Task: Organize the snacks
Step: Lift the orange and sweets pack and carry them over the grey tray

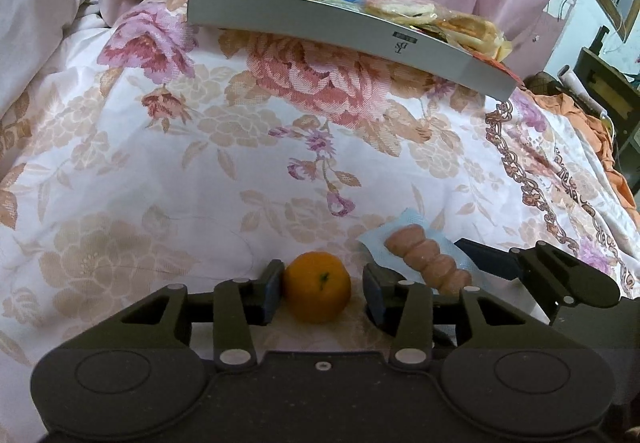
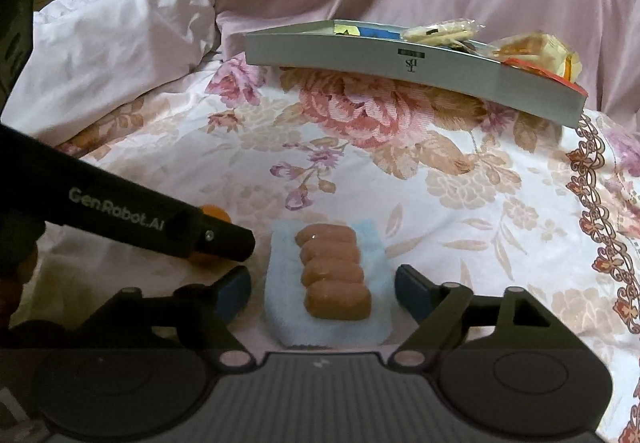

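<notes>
Already several wrapped snacks lie in the grey tray [image 1: 320,19] on the floral bedspread [image 1: 160,163]; two remain outside it: a mandarin [image 1: 317,287] between the spread left gripper [image 1: 318,293], untouched on one side, and a sausage pack [image 2: 334,275] between the wide-open right gripper [image 2: 322,289].

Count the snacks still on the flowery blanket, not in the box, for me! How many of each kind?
Orange: 1
Sausage pack (four little sausages in one wrapper): 1
Total on the blanket: 2
The grey box already holds several wrapped snacks, too piled up to count.
</notes>
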{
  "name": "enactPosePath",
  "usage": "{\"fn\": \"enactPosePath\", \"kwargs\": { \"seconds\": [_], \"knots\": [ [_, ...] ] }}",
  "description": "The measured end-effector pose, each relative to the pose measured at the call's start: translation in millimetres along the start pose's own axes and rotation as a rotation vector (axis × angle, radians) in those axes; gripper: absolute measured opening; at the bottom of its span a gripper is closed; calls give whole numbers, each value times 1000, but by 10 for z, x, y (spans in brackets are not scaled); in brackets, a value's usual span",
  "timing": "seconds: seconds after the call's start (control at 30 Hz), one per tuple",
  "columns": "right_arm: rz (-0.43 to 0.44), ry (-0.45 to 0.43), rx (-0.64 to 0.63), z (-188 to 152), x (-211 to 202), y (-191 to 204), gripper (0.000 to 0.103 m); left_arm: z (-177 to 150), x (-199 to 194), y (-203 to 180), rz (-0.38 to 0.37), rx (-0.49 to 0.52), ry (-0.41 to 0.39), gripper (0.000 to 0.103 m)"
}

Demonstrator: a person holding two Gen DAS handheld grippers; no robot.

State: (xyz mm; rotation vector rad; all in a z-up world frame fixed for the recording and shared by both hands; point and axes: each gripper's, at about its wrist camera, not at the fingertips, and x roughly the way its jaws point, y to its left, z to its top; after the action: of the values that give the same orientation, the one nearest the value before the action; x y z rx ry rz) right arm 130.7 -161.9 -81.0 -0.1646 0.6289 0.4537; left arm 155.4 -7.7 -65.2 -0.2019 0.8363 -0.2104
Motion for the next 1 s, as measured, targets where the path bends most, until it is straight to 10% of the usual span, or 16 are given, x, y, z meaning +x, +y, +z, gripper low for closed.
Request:
{"fn": "enactPosePath", "kwargs": {
  "seconds": [1.0],
  "knots": [
    [-44,-31,-89,-20,-29,154,65,-13,-15,-11,25,15,-13,36]
  ]
}}
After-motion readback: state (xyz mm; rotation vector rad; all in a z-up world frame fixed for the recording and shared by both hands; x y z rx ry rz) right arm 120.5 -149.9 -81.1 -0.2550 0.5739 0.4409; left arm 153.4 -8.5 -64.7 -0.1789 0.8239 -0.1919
